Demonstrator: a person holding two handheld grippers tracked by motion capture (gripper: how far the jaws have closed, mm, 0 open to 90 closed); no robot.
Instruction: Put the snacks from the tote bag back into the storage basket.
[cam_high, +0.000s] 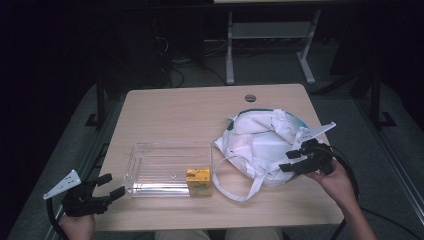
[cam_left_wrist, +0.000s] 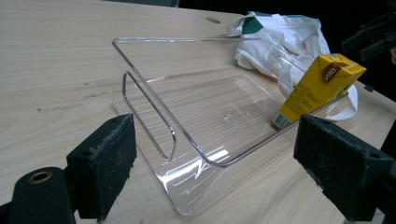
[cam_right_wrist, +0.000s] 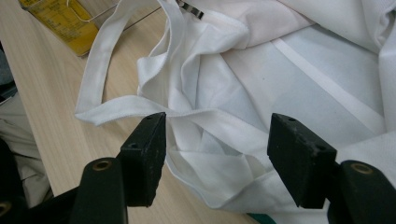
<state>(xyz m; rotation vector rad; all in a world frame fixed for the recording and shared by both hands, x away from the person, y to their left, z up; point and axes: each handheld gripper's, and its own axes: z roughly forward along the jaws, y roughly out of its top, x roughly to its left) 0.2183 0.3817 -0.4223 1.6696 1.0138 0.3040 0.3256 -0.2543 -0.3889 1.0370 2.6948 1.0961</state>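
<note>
— What sits in the tray (cam_high: 150, 167)?
— One yellow carton (cam_high: 198, 181), upright in its lower-right corner. The tray lies left of centre.
— And the bag (cam_high: 262, 145)?
— One white bag, crumpled right of centre, strap (cam_high: 235, 187) looping toward the carton.
— The grippers?
— Left gripper (cam_high: 107, 187), lower left, gapes wide, empty. Right gripper (cam_high: 292, 160) spreads over the bag's folds, gripping nothing.

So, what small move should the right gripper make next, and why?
Probably ease the right gripper forward and close on the white cloth bag. Its jaws stand open over the bag's folded edge and grip nothing yet. The left gripper waits open beside the clear plastic tray, where the yellow drink carton stands.
</note>
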